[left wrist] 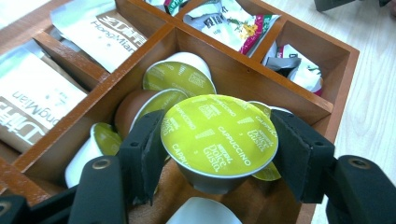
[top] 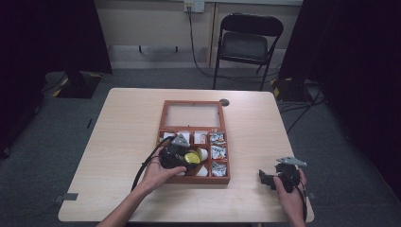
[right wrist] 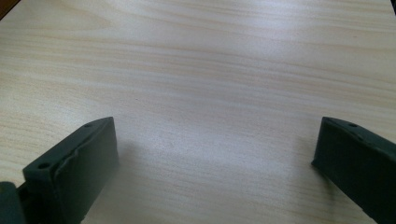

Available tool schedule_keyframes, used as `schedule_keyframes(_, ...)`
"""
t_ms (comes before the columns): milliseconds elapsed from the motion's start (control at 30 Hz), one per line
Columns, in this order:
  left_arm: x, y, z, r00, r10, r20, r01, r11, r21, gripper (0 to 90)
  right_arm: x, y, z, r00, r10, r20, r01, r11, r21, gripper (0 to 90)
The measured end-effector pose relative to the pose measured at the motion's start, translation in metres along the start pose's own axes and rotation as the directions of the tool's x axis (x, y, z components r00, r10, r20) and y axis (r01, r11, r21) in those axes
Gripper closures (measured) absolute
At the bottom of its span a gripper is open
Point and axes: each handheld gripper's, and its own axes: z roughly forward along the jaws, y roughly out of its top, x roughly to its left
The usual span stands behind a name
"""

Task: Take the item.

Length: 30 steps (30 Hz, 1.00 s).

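Observation:
A coffee capsule (left wrist: 205, 122) with a yellow-green "Cappuccino" lid sits between the black jaws of my left gripper (left wrist: 219, 140), which press on both its sides. It is held just above the large compartment of a wooden box (left wrist: 336, 88), where several more capsules (left wrist: 177, 77) lie. From above, the left gripper (top: 182, 158) and the yellow lid (top: 192, 156) show over the front of the box (top: 163, 120). My right gripper (top: 265, 179) rests to the right of the box, open. Between its jaws (right wrist: 215, 154) there is bare table.
The box's glass lid (top: 193, 115) stands open toward the back. Smaller compartments hold white "HongMian" sachets (left wrist: 105, 28) and crumpled tea packets (left wrist: 229, 21). A black folding chair (top: 247, 45) stands behind the light wooden table (top: 123, 127).

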Motion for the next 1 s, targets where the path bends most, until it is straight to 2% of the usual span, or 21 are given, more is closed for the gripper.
schedule_keyframes(100, 0.0, 0.001, -0.003, 1.0, -0.002, -0.001, 0.002, 0.9999, -0.014, 38.1, 0.0, 0.0, 0.0, 1.0, 0.0, 0.0, 0.0, 1.0, 0.0, 0.0)
schedule_keyframes(167, 0.0, 0.002, -0.004, 1.0, 0.004, 0.001, -0.004, 0.9999, -0.011, 38.1, 0.0, 0.0, 0.0, 1.0, 0.0, 0.0, 0.0, 1.0, 0.0, 0.0)
schedule_keyframes(367, -0.003, 0.005, -0.012, 0.9996, 0.028, -0.004, -0.028, 0.9984, -0.05, 38.1, 0.0, 0.0, 0.0, 1.0, 0.0, 0.0, 0.0, 1.0, 0.0, 0.0)
schedule_keyframes(467, -0.003, 0.005, -0.012, 0.9997, 0.021, 0.014, -0.02, 0.9981, -0.059, 38.1, 0.0, 0.0, 0.0, 1.0, 0.0, 0.0, 0.0, 1.0, 0.0, 0.0)
schedule_keyframes(633, -0.005, 0.007, -0.018, 0.9993, 0.036, 0.012, -0.035, 0.9961, -0.081, 38.1, 0.0, 0.0, 0.0, 1.0, 0.0, 0.0, 0.0, 1.0, 0.0, 0.0)
schedule_keyframes(767, -0.004, 0.008, -0.024, 0.9994, 0.026, 0.022, -0.023, 0.9936, -0.111, 38.1, 0.0, 0.0, 0.0, 1.0, 0.0, 0.0, 0.0, 1.0, 0.0, 0.0)
schedule_keyframes(1000, 0.002, 0.009, -0.035, 0.9998, 0.019, 0.009, -0.018, 0.9921, -0.124, 38.1, 0.0, 0.0, 0.0, 1.0, 0.0, -0.001, 0.0, 1.0, 0.0, 0.0)
